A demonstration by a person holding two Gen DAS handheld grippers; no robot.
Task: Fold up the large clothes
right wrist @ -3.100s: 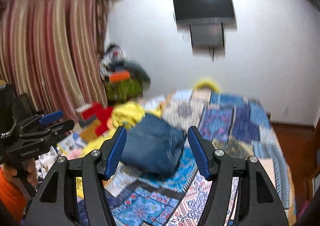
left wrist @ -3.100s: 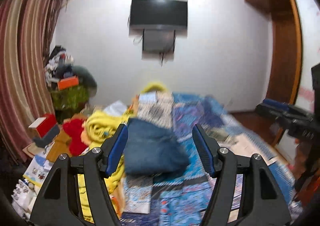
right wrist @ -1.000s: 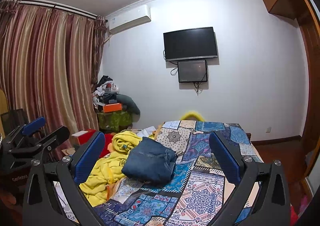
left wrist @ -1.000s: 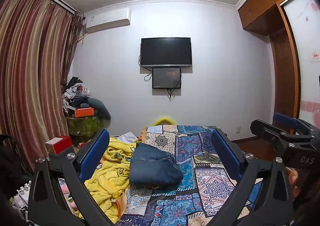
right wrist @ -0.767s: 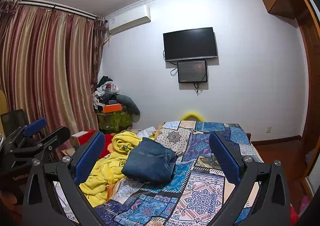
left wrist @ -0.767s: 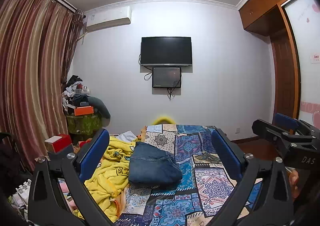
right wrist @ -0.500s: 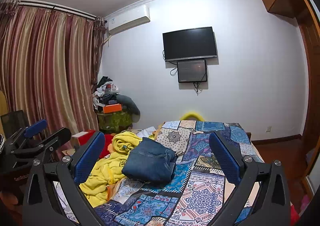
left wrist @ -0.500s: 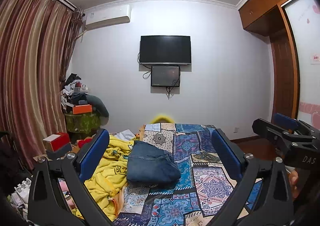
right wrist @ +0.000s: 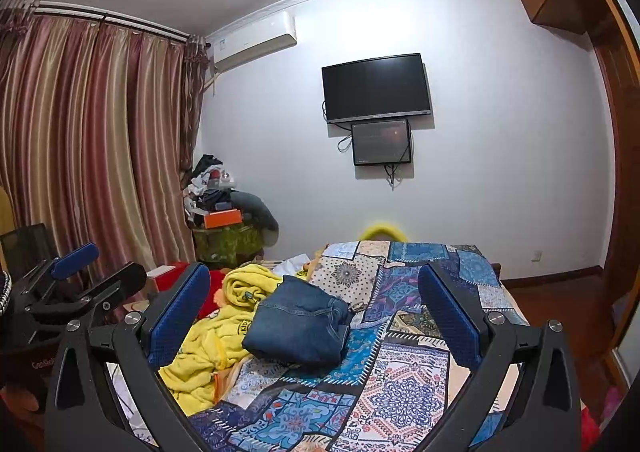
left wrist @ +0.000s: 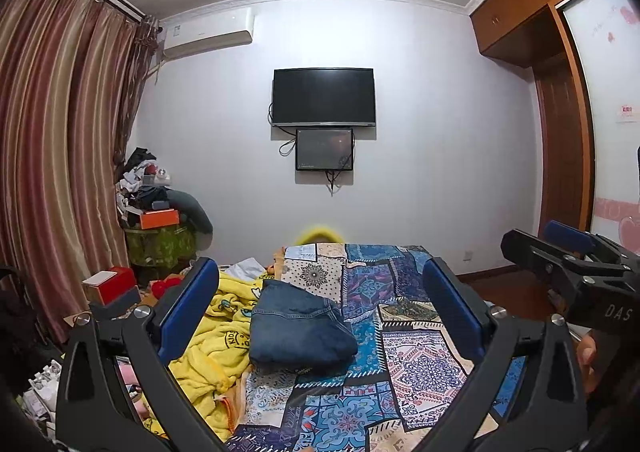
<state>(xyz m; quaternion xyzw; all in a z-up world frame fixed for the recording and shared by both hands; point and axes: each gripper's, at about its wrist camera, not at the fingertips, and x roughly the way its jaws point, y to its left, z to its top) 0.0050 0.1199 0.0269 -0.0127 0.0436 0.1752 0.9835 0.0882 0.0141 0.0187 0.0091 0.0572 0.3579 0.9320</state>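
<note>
A folded pair of dark blue jeans [left wrist: 298,326] [right wrist: 298,328] lies on the patchwork blue bedspread [left wrist: 400,368] [right wrist: 400,376]. My left gripper [left wrist: 320,312] is held back from the bed, wide open and empty, with the jeans seen between its fingers. My right gripper [right wrist: 314,316] is also wide open and empty, away from the jeans. The right gripper [left wrist: 568,272] shows at the right edge of the left wrist view. The left gripper [right wrist: 76,284] shows at the left edge of the right wrist view.
A crumpled yellow blanket [left wrist: 212,340] [right wrist: 224,328] lies left of the jeans. A red box [left wrist: 110,284] and a cluttered stand [left wrist: 158,228] stand by the striped curtain [left wrist: 60,156]. A television [left wrist: 324,96] hangs on the far wall. A wooden wardrobe [left wrist: 560,132] is at the right.
Over three seconds both grippers pulled back from the jeans, rose and opened wider. In the last second the views have hardly shifted.
</note>
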